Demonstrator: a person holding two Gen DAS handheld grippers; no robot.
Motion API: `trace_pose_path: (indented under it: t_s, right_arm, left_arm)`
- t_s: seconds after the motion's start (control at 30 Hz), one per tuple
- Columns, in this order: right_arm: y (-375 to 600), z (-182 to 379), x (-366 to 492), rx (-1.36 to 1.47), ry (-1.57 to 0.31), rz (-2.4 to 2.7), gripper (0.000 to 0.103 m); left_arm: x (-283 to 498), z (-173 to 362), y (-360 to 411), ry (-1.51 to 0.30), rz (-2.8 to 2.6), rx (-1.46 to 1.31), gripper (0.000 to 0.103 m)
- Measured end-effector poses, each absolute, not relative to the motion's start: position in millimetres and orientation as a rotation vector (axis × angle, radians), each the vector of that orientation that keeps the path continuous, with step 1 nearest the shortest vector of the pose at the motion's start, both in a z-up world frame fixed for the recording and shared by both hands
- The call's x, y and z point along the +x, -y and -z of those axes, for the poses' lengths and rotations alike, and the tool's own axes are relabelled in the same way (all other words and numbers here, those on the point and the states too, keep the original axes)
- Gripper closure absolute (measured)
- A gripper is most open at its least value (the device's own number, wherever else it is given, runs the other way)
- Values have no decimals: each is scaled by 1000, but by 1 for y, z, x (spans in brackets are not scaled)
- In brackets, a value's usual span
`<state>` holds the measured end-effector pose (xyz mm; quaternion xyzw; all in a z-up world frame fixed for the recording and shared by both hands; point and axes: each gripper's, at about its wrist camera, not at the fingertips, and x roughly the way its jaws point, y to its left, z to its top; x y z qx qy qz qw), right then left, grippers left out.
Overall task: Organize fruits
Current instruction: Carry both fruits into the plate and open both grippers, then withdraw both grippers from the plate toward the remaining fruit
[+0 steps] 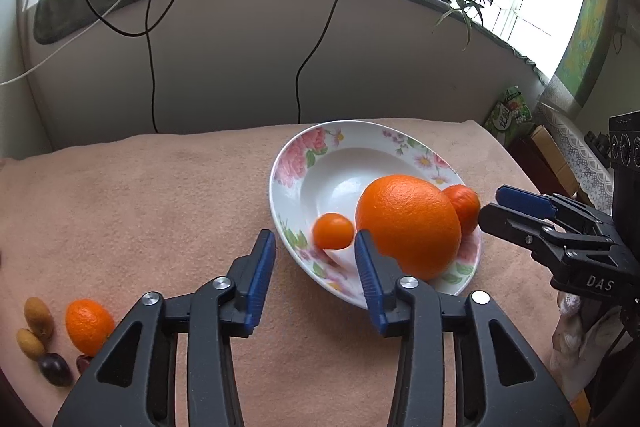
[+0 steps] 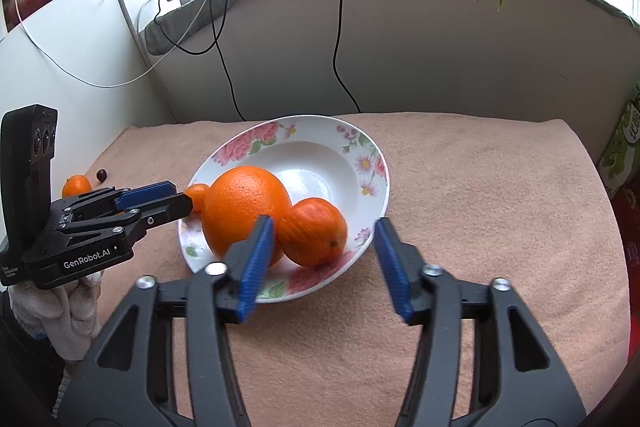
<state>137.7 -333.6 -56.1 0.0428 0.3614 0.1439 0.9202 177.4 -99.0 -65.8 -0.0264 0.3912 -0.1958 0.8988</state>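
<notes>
— Lettering first: the left gripper (image 2: 182,197) has "GenRobot.AI" in white on its black body, and the right gripper (image 1: 490,209) shows "DAS" on its side. Anything else readable?

— A green packet (image 1: 508,115) at the far right edge of the table has printed characters, too small for me to make out.

— And the dish?

— Flowered plate (image 2: 360,155), white with pink blossoms on the rim, sitting on the peach cloth (image 2: 480,187). Three fruits in it: a big orange (image 2: 244,203) in the middle, a medium tangerine (image 2: 316,231) touching it on the right, and a small tangerine (image 1: 333,230) at the plate's left edge.

— Are the jaws gripping any of them?

— No. Both stand released. The left pair is parted, with the small tangerine just beyond the tips and nothing pressed between the blue pads. The right pair is spread wider, straddling the near right rim with the medium tangerine ahead of the gap, untouched.

— Anything left off the plate?

— On the cloth at the near left: another tangerine (image 1: 88,325), two tan oval fruits (image 1: 34,327) and two dark ones (image 1: 56,369), huddled close together.
</notes>
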Motion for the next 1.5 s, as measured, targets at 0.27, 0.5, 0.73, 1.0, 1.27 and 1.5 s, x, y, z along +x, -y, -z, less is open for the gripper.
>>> trace_pose_path:
  t_s: [0.27, 0.5, 0.73, 1.0, 1.27, 1.5]
  right_arm:
    - [333, 51, 132, 76, -726, -299, 24]
    - [334, 50, 130, 94, -722, -283, 10]
    - [333, 48, 127, 94, -724, -274, 9]
    - [330, 44, 121, 124, -716, -276, 9]
    - [317, 41, 114, 119, -707, -298, 9]
    - [294, 35, 109, 58, -695, -320, 9]
  left_arm:
    - [175, 62, 91, -794, 379, -80, 32]
    - [169, 55, 90, -771, 367, -65, 25]
    - [164, 54, 88, -767, 353, -65, 25]
    - [154, 53, 78, -762, 335, -70, 25]
    - [139, 51, 57, -749, 307, -91, 25]
    - [124, 48, 33, -731, 265, -106, 25]
